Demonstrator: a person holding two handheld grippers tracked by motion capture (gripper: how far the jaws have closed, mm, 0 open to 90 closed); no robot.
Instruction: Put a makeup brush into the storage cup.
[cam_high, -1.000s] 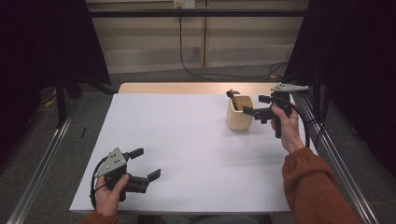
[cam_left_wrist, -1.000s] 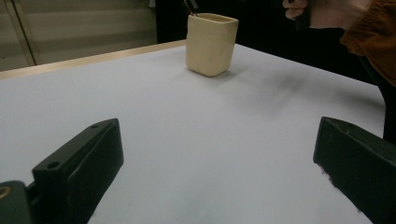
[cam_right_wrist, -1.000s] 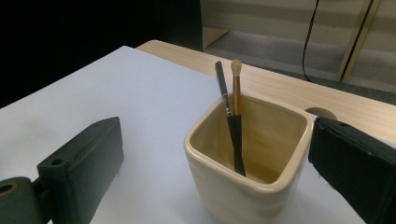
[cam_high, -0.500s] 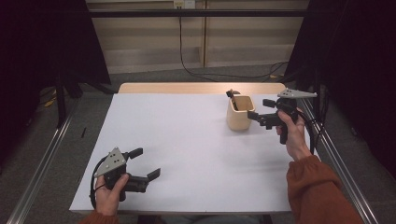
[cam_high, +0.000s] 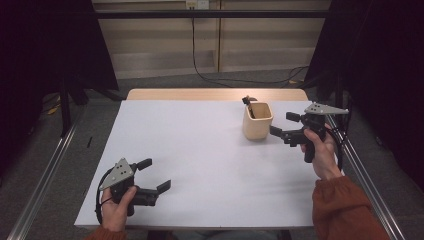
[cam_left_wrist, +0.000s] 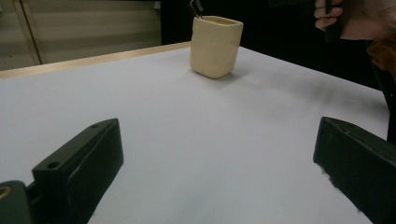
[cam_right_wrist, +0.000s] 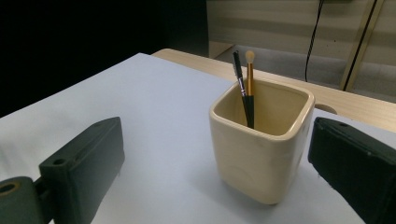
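White sheeting covers the tabletop, with a strip of bare wood showing along the far edge. Beyond it we note a grey floor, a pale wall and a black cable hanging down the wall.

We see a cream square cup standing upright near the far right corner of the tabletop. In the right gripper view the cup holds two items leaning against its far inner wall: a black pen and a brush with a gold ferrule and pale tip. Both stick up above the rim.

Right claw: held above the tabletop near the right edge, just beside the cup and pointing at it. Jaws spread wide, nothing between them; the cup sits ahead of the jaws, not touched.

Left claw: near the front left corner of the tabletop, held low in the person's left hand. Jaws parted, nothing gripped. In the left gripper view we see the cup well apart, across the sheet.
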